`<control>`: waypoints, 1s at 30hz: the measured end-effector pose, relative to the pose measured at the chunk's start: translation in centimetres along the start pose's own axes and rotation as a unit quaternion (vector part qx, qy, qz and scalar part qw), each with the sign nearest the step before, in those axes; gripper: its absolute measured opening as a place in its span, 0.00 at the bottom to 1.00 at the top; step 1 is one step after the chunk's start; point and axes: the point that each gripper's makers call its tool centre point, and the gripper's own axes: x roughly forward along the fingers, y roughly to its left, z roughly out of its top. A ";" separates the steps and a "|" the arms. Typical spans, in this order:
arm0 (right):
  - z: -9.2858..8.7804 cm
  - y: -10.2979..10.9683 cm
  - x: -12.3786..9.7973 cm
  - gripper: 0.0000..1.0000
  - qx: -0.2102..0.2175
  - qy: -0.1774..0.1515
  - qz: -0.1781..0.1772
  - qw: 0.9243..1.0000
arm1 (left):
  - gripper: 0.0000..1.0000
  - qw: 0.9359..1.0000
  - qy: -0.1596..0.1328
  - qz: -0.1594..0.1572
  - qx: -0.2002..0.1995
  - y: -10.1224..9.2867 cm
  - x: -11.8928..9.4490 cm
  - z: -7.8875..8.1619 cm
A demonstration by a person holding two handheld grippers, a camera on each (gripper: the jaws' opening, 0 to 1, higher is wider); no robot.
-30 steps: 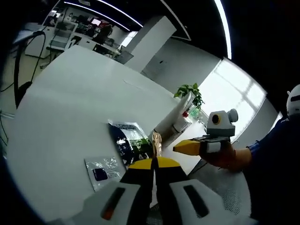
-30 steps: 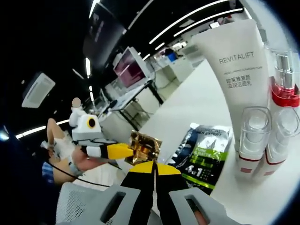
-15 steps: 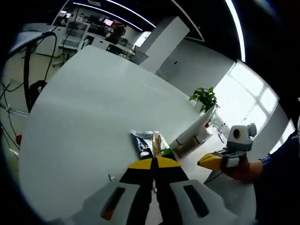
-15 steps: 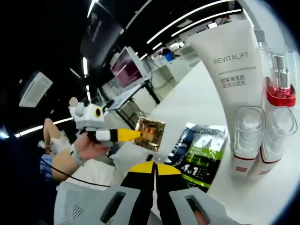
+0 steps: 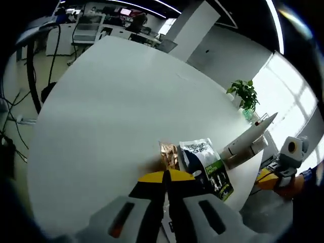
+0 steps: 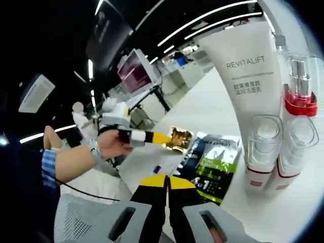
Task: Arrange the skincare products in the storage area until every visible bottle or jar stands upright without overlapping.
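Gold sachet [image 6: 179,137] is pinched at its edge between the closed yellow tips of the left gripper [image 6: 163,137], low over the white table [image 6: 212,104] and just beside the dark sachet [image 6: 210,164]. From the left gripper view the same gold sachet [image 5: 168,154] shows edge-on, standing out of the left gripper's [image 5: 165,175] shut tips, with the dark sachet [image 5: 206,163] lying flat on the table [image 5: 111,106] to its right.

Only the right gripper view lets the labels be read. The white tube [image 6: 248,76] stands cap-down and says "REVITALIFT", with small lines under it that I cannot read. The dark sachet has a green panel and a large "4.1"; the rest is too small. Beside the tube stand a bottle with red collar [image 6: 299,86] and two clear-capped bottles [image 6: 262,152], all upright. In the left gripper view the tube [image 5: 248,142] appears slanted, near the table edge, with a potted plant [image 5: 244,93] behind it.

A hand [image 6: 109,144] holds the left gripper, the forearm reaching in from the left. The right gripper [image 6: 167,178] has its tips pressed together, holding nothing; it shows also at a distance [image 5: 268,176] past the table edge.
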 end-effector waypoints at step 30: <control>-0.3 -0.2 0.1 0.00 -0.019 0.008 -0.004 1.000 | 0.44 0.971 -0.002 0.049 0.235 0.9 -0.3 -0.1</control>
